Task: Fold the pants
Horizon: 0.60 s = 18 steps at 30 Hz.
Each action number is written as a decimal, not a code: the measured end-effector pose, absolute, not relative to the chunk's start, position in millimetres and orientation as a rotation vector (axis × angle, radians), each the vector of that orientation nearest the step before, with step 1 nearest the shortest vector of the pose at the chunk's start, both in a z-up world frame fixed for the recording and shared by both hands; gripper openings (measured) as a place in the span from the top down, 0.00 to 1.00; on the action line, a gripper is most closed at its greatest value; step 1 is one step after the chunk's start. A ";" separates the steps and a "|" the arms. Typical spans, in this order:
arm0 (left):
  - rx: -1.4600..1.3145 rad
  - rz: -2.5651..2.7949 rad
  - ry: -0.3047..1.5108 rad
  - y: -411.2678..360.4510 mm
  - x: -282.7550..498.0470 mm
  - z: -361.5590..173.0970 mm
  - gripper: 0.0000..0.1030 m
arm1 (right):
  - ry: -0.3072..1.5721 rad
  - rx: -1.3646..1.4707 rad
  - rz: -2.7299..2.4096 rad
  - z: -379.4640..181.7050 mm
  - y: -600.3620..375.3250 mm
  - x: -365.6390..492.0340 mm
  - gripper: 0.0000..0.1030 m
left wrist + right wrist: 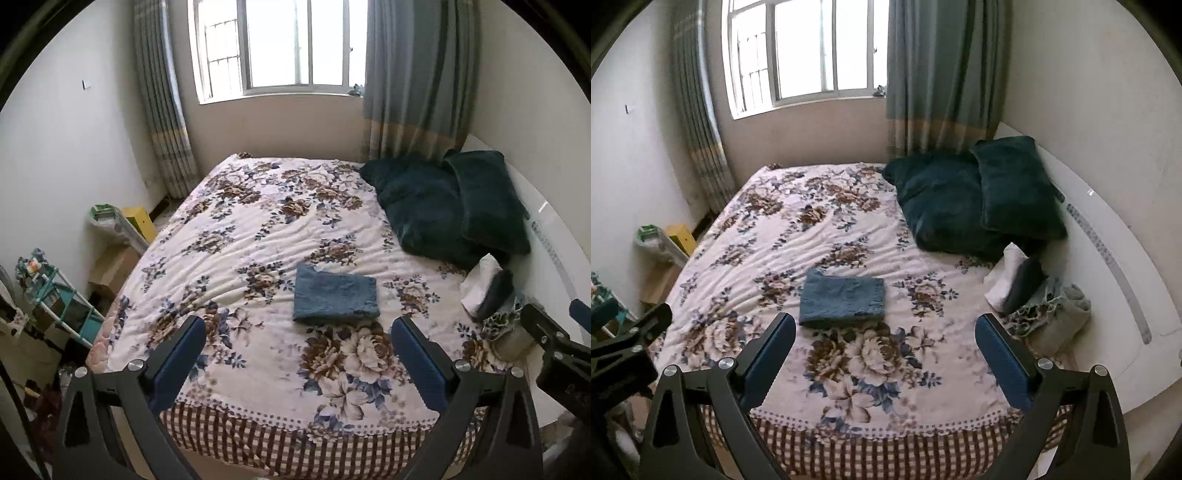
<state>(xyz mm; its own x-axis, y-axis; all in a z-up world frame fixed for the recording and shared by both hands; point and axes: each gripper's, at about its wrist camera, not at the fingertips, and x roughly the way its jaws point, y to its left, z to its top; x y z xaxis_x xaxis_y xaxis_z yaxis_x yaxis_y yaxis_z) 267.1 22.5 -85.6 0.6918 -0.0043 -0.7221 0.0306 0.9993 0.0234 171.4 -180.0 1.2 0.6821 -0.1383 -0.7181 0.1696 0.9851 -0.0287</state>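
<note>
Pants [335,294] already folded into a compact blue rectangle, lying flat mid-bed on the floral bedspread [258,229]. Left claw [297,360] and right claw [884,356] both spread wide, empty, hovering near the foot edge, well apart from the cloth. Looks done; if anything, press stack edges square, avoid dragging the bedspread.

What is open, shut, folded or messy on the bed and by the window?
Denim pants: folded into a flat rectangle on the bedspread.
Left gripper: open, empty.
Right gripper: open, empty.
Curtains: drawn apart.
Floral bedspread: spread out, slightly wrinkled.
Dark green pillows: piled, overlapping.
Grey cloth: crumpled.
</note>
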 end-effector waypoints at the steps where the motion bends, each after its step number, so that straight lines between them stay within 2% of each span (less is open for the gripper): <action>1: 0.044 -0.011 0.813 21.3 271.1 -89.1 0.00 | 0.806 0.043 -0.178 -3.2 -182.0 177.5 0.03; 9: 0.050 -0.008 0.866 15.8 295.5 -119.2 0.00 | 0.849 0.050 -0.198 -42.0 -192.3 212.5 0.03; 18: 0.066 -0.008 0.881 6.1 299.8 -127.6 0.00 | 0.877 0.047 -0.202 -61.3 -191.6 218.8 0.03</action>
<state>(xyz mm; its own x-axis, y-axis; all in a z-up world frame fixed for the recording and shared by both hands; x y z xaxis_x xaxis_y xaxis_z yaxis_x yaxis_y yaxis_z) 299.8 6.1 -127.6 0.6366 0.0204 -0.7709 0.0343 0.9979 0.0547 218.8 -191.6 -61.3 0.6221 -0.1561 -0.7672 0.1947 0.9800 -0.0415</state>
